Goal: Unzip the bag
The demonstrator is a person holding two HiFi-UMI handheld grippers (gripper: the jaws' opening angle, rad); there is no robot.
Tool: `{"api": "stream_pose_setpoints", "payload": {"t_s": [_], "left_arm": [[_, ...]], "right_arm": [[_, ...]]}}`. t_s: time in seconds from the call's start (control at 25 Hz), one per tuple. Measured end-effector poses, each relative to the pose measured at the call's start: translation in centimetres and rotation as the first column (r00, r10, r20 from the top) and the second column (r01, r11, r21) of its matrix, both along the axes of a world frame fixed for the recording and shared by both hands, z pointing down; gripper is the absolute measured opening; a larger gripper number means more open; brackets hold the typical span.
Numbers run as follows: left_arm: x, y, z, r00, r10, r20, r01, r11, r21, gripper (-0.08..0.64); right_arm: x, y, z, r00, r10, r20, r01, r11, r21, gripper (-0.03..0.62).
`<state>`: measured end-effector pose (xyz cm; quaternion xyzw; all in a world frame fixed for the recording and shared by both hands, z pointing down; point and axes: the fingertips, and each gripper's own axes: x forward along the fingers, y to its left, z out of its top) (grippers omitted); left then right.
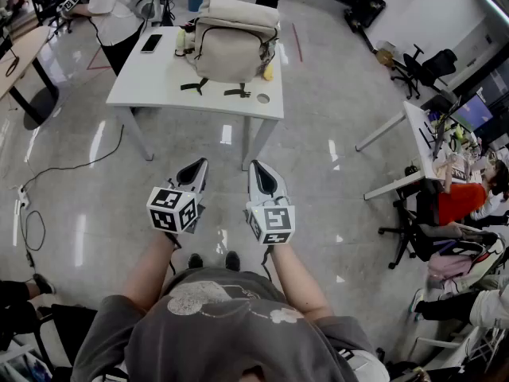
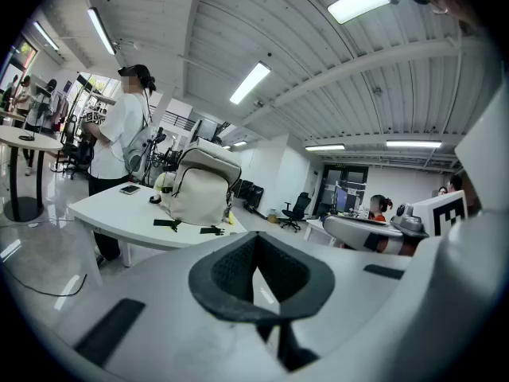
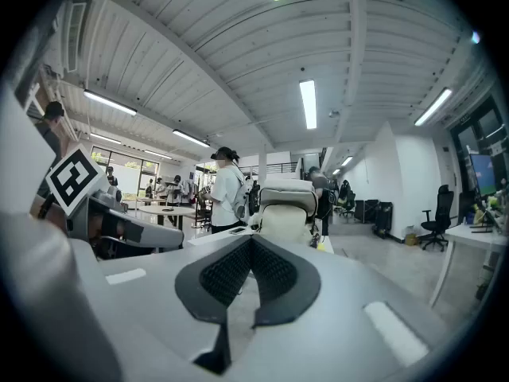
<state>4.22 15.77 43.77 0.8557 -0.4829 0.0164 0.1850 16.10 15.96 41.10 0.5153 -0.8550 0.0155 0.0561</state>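
A cream backpack (image 1: 232, 44) with dark zips and straps stands upright on a white table (image 1: 151, 82), well ahead of me. It also shows in the left gripper view as the backpack (image 2: 200, 188) and in the right gripper view as the backpack (image 3: 285, 210). My left gripper (image 1: 197, 169) and right gripper (image 1: 259, 172) hang side by side over the floor, short of the table. Both are shut with nothing between the jaws, as the left gripper (image 2: 256, 273) and right gripper (image 3: 252, 273) views show.
A phone (image 1: 151, 42), a blue cup (image 1: 195, 1) and small yellow items (image 1: 268, 72) lie on the table by the bag. A person in white (image 1: 115, 6) stands at the table's far left. Desks, office chairs (image 1: 429, 66) and seated people fill the right side. A cable (image 1: 48, 169) runs along the floor at left.
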Motion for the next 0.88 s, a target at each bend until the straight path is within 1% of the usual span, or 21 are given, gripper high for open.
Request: {"api": "stream_pose_setpoints", "payload": {"t_s": [0.2, 0.44, 0.6, 0.72, 0.88], "left_arm": [[0.3, -0.1, 0.0, 1.0, 0.013, 0.001, -0.013, 1.0, 0.002, 0.005], [0.1, -0.3, 0.5, 1.0, 0.009, 0.0, -0.009, 1.0, -0.006, 0.005], [-1.3, -0.3, 1.1, 1.0, -0.025, 0.009, 0.025, 1.0, -0.011, 0.005], [-2.6, -0.2, 1.6, 0.999, -0.037, 0.0, 0.037, 0.999, -0.019, 0.006], [-5.0, -0.3, 1.9, 0.999, -0.052, 0.002, 0.052, 0.998, -0.019, 0.006]], "right_arm": [[0.0, -0.3, 0.0, 1.0, -0.011, -0.001, 0.011, 1.0, 0.0, -0.002], [-0.4, -0.6, 0.8, 1.0, -0.022, -0.006, 0.022, 1.0, -0.016, -0.002], [-0.3, -0.9, 1.2, 0.999, 0.008, 0.038, -0.007, 0.999, -0.031, -0.002], [-0.5, -1.0, 1.8, 0.997, 0.034, 0.071, -0.031, 0.998, -0.046, -0.002], [-1.7, -1.6, 2.3, 0.996, 0.051, 0.073, -0.047, 0.998, -0.051, -0.002]]}}
